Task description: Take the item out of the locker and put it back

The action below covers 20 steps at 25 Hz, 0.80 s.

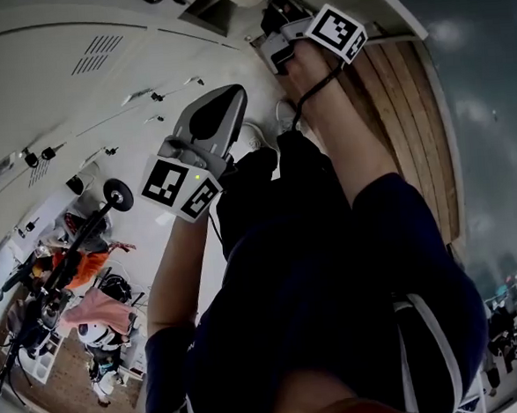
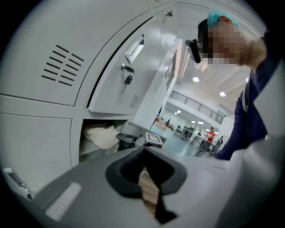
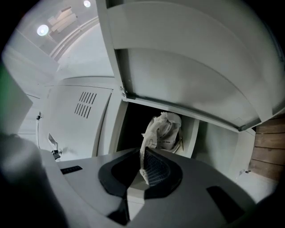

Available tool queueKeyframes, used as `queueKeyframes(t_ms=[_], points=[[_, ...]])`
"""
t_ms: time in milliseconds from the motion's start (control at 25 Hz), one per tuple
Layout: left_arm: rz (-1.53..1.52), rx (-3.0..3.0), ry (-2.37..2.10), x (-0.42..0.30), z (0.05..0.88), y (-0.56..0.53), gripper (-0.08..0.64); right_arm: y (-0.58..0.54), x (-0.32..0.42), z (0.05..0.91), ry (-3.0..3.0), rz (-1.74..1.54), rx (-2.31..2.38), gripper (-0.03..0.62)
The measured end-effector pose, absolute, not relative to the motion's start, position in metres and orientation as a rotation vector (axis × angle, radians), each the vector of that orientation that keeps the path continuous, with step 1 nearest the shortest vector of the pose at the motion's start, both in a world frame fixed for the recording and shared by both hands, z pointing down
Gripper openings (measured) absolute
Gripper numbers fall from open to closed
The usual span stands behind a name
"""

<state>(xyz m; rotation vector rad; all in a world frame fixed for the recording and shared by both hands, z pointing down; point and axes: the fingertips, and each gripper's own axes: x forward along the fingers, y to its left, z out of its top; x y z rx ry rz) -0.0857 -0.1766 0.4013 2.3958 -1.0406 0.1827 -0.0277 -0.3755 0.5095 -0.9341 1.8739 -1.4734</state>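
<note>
The right gripper pinches a thin handle of the white bag, which sits at the open locker's front edge. The left gripper looks pressed together and empty. The pinch should probably stay firm and the travel level, clear of the door.

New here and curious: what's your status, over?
Right gripper shut on white bag handle. Left gripper shut, nothing held. Bag at open locker mouth. Door open, nothing blocking.
</note>
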Motion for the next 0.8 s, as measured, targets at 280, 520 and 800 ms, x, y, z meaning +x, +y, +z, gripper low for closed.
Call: queueKeyframes(t_ms=[280,520,800], points=[[0.176,2.413,-1.021,-0.081,0.397,-0.169,0.005,-0.347,-0.017,0.488,1.898,-1.462,-0.955,0.021],[0.165,2.428,-0.981,-0.085,0.397,-0.131,0.005,-0.303,-0.010,0.482,1.909,-1.431,-1.005,0.021],[0.138,2.457,-0.924,-0.092,0.395,-0.077,0.005,-0.244,-0.005,0.466,1.922,-1.381,-1.053,0.021]])
